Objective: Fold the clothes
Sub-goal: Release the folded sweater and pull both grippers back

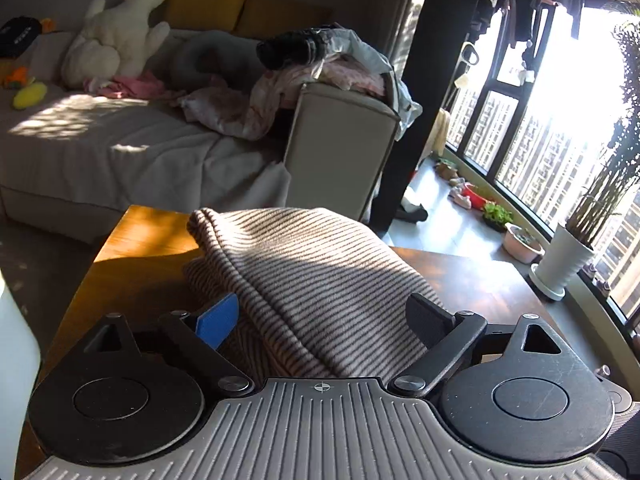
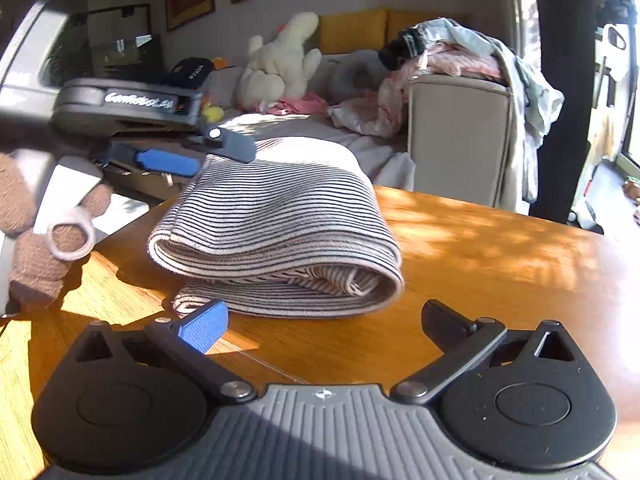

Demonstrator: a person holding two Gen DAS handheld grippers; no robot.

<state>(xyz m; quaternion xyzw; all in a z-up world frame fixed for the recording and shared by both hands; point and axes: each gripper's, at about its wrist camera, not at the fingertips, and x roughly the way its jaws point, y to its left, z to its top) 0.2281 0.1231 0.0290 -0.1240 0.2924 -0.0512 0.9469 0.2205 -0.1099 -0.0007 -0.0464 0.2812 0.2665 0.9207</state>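
A striped, folded garment (image 2: 276,232) lies in a thick bundle on the wooden table (image 2: 500,264). My right gripper (image 2: 326,326) stands open just in front of the bundle's near fold, with nothing between its fingers. In the left wrist view the same garment (image 1: 320,276) fills the space between the blue pad (image 1: 218,320) and the black finger (image 1: 428,318). My left gripper (image 1: 322,320) is open, its fingers spread wide on either side of the cloth. Seen from the right wrist, the left gripper (image 2: 222,160) hovers at the garment's far left edge.
A brown-gloved hand (image 2: 36,264) with a white ring shows at the table's left side. Behind the table stands a grey sofa (image 1: 120,152) with a white plush toy (image 1: 116,36) and a clothes pile (image 1: 320,68) on its armrest. Potted plants (image 1: 568,256) line the window at right.
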